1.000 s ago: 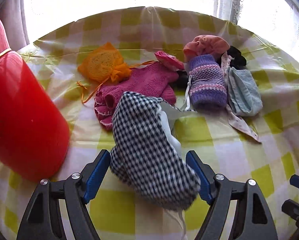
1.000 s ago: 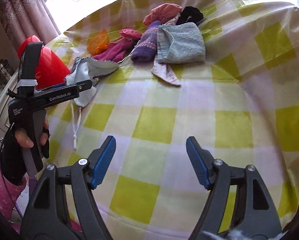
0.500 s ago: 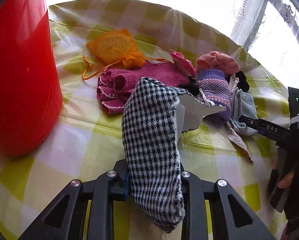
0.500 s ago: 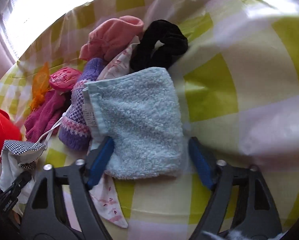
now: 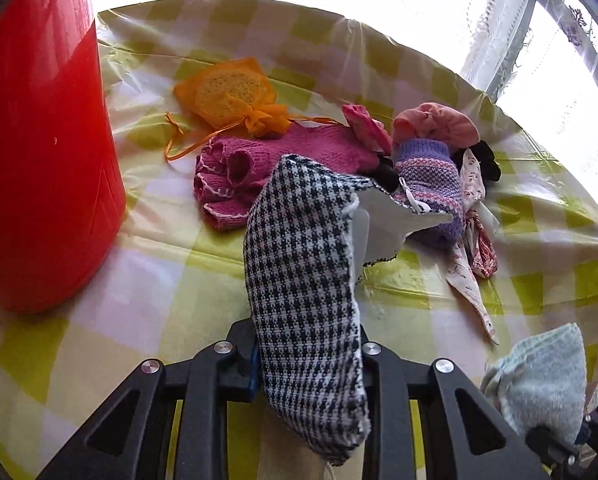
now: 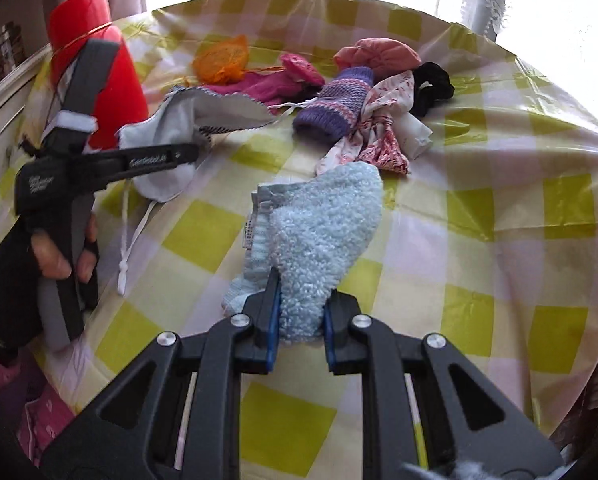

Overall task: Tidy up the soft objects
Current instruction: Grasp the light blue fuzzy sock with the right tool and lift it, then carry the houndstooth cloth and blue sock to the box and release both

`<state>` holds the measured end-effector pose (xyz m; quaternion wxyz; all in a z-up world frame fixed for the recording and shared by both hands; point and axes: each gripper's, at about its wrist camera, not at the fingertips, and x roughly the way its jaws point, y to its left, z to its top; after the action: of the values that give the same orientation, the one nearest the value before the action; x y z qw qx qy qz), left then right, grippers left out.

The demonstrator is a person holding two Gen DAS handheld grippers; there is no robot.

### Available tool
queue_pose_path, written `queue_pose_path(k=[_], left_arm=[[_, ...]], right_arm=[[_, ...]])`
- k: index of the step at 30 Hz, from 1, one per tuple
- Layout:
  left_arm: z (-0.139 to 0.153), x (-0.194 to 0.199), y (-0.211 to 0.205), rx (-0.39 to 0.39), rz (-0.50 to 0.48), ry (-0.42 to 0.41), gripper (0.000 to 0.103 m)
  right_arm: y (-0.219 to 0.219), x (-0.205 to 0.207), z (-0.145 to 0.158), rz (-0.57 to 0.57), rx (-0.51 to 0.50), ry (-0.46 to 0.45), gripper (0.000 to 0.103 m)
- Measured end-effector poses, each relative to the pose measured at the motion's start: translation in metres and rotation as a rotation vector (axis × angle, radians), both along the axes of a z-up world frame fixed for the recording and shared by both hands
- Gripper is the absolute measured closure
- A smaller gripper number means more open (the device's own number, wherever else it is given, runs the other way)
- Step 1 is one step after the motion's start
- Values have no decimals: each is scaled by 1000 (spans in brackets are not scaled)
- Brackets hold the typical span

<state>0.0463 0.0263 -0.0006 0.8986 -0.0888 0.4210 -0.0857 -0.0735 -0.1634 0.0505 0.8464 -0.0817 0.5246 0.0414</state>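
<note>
My left gripper is shut on a black-and-white houndstooth pouch and holds it above the table; the pouch also shows in the right wrist view. My right gripper is shut on a light blue terry cloth, lifted off the table; it also shows in the left wrist view. A pile of soft things lies at the back: an orange mesh pouch, a magenta knit piece, a purple striped knit sock, a pink hat, a black scrunchie and a floral cloth.
A tall red plastic container stands at the left of the table. The round table has a yellow-and-white checked plastic cover. Lace curtains hang behind it.
My right gripper has shut on the blue cloth and lifted it away from the pile, uncovering the floral cloth. My left gripper still holds the houndstooth pouch, a little raised.
</note>
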Motion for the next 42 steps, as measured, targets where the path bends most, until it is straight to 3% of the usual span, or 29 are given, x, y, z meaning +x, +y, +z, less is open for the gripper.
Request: queue_pose_path(k=[2, 9, 15, 27, 35, 42], left_arm=[[6, -12, 0, 26, 6, -14, 81], [57, -107, 8, 78, -36, -162, 81], [84, -152, 31, 116, -43, -192, 81], [95, -199, 72, 153, -33, -177, 81], [100, -238, 109, 187, 31, -197, 81], [113, -273, 141, 158, 98, -234, 81]], right_arm=[[10, -9, 0, 23, -36, 0, 82], [34, -32, 7, 85, -162, -39, 82], [54, -40, 21, 131, -158, -77, 82], [78, -47, 40, 174, -164, -118, 82], [95, -55, 57, 211, -176, -161, 81], [115, -64, 76, 246, -191, -207, 81]])
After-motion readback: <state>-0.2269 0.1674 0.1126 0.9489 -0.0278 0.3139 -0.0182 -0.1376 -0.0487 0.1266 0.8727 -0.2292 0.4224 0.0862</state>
